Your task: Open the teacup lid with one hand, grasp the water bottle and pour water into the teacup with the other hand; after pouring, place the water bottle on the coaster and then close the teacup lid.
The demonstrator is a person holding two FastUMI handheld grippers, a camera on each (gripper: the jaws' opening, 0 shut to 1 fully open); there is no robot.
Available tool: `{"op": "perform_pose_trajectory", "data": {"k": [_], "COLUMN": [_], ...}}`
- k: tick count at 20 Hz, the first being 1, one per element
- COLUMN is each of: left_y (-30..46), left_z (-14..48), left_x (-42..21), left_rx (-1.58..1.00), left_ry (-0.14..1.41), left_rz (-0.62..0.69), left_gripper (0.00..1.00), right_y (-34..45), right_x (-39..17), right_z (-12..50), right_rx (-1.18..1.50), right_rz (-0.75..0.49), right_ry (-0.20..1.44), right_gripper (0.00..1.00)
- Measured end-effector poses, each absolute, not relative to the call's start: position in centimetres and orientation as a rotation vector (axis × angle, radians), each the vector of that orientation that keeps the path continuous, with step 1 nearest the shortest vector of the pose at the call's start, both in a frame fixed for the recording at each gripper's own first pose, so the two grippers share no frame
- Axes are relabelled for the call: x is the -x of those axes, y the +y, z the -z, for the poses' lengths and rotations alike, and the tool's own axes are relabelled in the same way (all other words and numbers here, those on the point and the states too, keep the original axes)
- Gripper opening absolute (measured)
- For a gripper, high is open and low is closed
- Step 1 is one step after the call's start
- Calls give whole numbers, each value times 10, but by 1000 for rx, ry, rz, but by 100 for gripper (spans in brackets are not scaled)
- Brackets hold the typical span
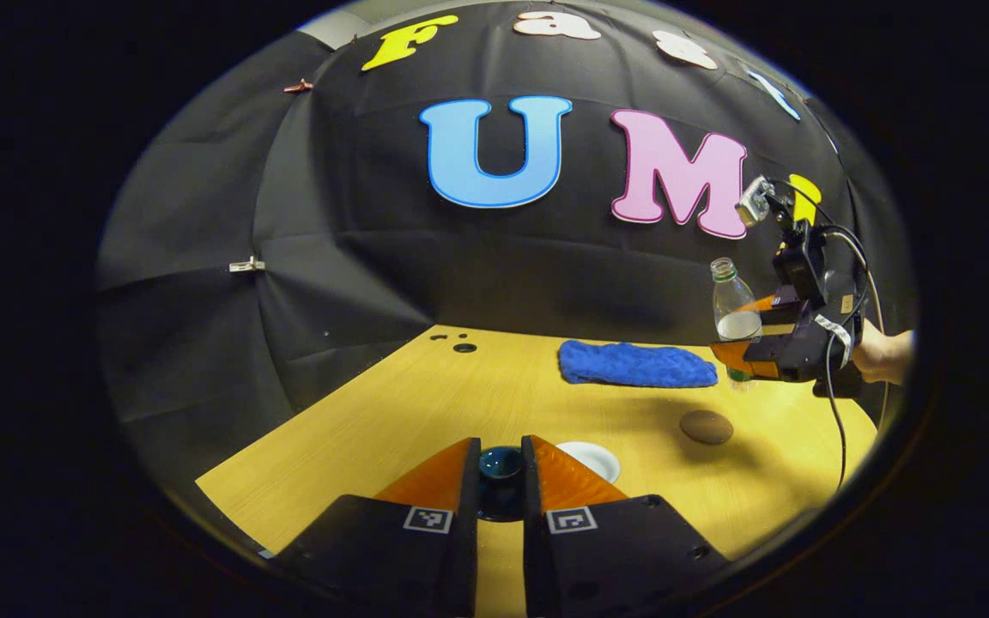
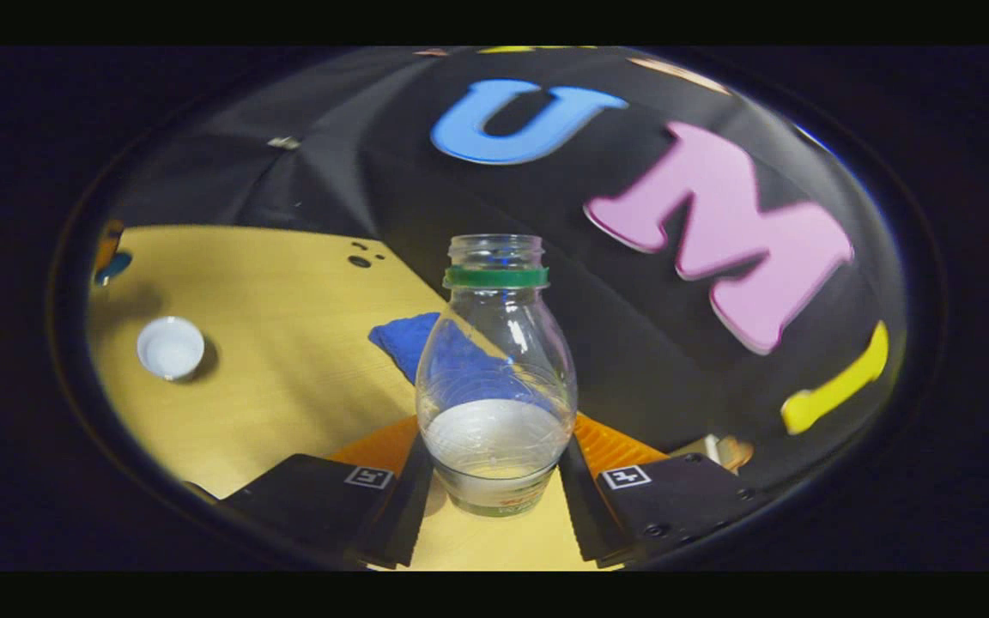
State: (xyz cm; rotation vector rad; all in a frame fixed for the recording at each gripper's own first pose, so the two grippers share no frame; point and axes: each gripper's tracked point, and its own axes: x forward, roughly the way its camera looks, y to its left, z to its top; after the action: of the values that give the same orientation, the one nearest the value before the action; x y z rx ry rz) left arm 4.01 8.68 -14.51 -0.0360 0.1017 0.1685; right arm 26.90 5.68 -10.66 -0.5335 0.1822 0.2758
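My left gripper [image 1: 500, 439] is shut on the dark teal teacup lid [image 1: 500, 468], held off the cup. Just behind its right finger, the white teacup [image 1: 589, 459] stands uncovered on the table, and it appears again as the teacup [image 2: 170, 347] at the left of the right gripper view. The clear water bottle [image 2: 496, 378] has no cap and a green neck ring. It holds a little water and stands upright, with my right gripper [image 2: 496, 429] shut on its lower body. From the left gripper view, the bottle [image 1: 735, 313] and right gripper [image 1: 748, 348] hang at the far right. The round brown coaster [image 1: 706, 427] lies in front of them.
A blue cloth [image 1: 636, 364] lies at the back of the wooden table [image 1: 426, 403], also seen as the cloth [image 2: 409, 339] behind the bottle. A hand [image 1: 885, 356] holds the right gripper. Cable holes [image 1: 464, 347] sit at the table's far corner. Black cloth walls surround the table.
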Motion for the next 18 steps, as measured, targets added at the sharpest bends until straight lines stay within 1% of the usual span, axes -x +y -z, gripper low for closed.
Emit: {"op": "perform_pose_trajectory", "data": {"k": [2,4,6,9,12,17,18], "left_y": [82,75,69,62,58,57,57], "left_z": [135,132,140,148,156,161,161], "left_x": [-44,-49,-57,-65,-69,-75,-76], "left_rx": [49,72,73,69,70,67,67], "left_ry": [71,55,70,82,96,104,104], "left_rz": [-177,-172,-165,-158,-162,-168,-167], "left_gripper": [25,25,25,25,25,26,26], "right_y": [52,51,51,57,59,75,77], "right_x": [-273,-279,-287,-289,-288,-284,-283], "right_z": [109,114,123,137,147,166,170], "right_rx": [295,104,6,-50,25,73,74], "right_rz": [-306,-310,-296,-299,-317,-360,-364], "right_ry": [217,215,216,186,157,171,176], "right_gripper": [72,72,72,72,72,72,70]}}
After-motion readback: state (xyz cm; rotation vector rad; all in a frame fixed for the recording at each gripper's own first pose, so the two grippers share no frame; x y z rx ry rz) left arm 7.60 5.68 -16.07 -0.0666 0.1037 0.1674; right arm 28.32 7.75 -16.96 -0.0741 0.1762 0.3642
